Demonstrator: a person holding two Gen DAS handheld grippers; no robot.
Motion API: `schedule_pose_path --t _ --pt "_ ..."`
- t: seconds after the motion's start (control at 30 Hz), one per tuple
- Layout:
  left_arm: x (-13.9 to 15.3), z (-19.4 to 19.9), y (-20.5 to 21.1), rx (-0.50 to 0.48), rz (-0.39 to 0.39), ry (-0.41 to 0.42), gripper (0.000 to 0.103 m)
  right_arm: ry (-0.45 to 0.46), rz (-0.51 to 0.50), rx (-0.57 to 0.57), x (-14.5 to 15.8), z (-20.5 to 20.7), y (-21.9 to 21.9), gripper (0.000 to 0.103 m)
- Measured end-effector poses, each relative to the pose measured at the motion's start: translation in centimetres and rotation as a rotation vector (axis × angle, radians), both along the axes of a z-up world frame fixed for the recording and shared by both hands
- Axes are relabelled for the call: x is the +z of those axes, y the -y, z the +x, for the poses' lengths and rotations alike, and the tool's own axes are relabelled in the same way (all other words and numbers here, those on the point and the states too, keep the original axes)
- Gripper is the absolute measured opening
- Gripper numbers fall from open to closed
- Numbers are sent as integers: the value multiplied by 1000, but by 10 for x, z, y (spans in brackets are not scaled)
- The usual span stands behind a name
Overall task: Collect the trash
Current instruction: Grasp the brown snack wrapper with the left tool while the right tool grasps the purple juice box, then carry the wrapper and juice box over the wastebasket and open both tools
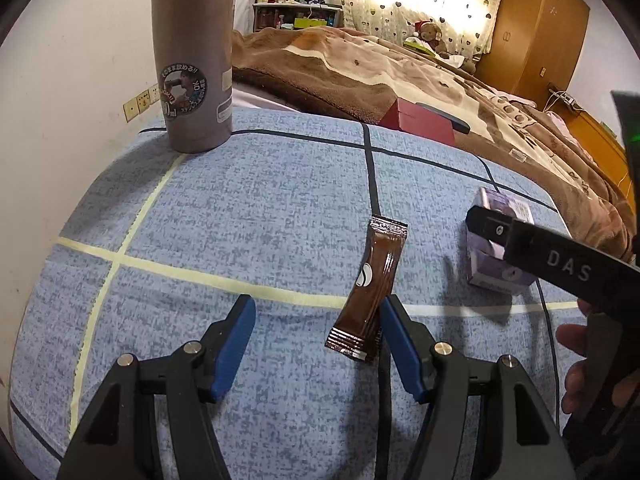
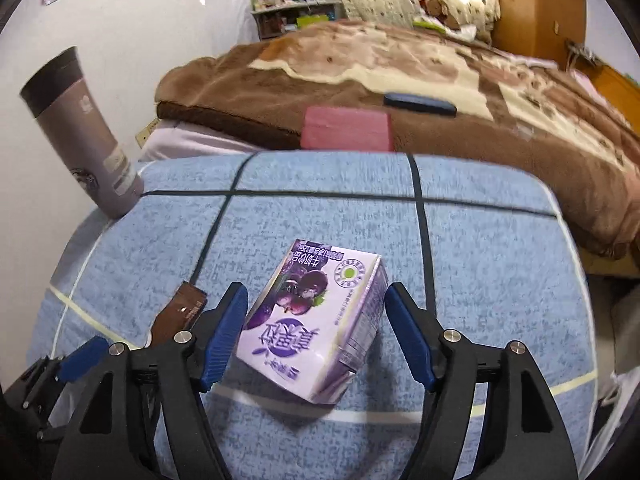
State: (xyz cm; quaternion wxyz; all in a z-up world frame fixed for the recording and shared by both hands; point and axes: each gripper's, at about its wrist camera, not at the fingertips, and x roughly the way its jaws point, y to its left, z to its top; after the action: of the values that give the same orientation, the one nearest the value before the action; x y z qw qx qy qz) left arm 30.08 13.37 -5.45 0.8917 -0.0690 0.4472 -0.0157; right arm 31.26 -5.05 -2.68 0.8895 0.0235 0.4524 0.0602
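A brown sachet wrapper (image 1: 370, 290) lies on the blue checked bed cover (image 1: 240, 208). My left gripper (image 1: 318, 312) is open; the sachet's near end lies between its blue pads, close to the right pad (image 1: 394, 336). A purple drink carton (image 2: 316, 320) lies on its side on the cover. My right gripper (image 2: 316, 300) is open with the carton between its pads, the left pad (image 2: 224, 332) close against it. The carton (image 1: 500, 248) and the right gripper's black arm also show in the left wrist view. The sachet (image 2: 180, 312) shows left of the carton in the right wrist view.
A grey thermos (image 1: 196, 56) stands at the cover's far left corner. A red box (image 1: 416, 120) and a dark flat case (image 1: 452, 118) lie on the brown blanket (image 1: 340, 68) beyond. A wall is on the left; a wooden wardrobe (image 1: 540, 28) stands far right.
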Motion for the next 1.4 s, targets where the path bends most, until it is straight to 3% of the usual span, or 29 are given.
schedule_pose_path --t 0.23,0.33,0.4,0.6,0.73,0.9,1.4 --pt "-1 6 9 -17 53 -4 71 -29 46 -20 -7 -4 11 73" --pt "-3 10 17 -47 105 -9 72 -33 41 -2 -10 -7 10 63" --pt "-2 13 18 -59 102 -6 72 -32 32 -1 -11 -9 10 58" --pt "-4 21 19 -82 102 9 72 -12 34 -6 -9 -12 17 58" --pt "-2 24 25 -99 138 16 60 -5 44 -4 -9 -12 20 58" --pt "0 24 33 -146 135 25 24 0 43 7 -11 -13 19 58" --pt "14 -9 47 -166 69 45 21 60 69 10 4 -36 35 58"
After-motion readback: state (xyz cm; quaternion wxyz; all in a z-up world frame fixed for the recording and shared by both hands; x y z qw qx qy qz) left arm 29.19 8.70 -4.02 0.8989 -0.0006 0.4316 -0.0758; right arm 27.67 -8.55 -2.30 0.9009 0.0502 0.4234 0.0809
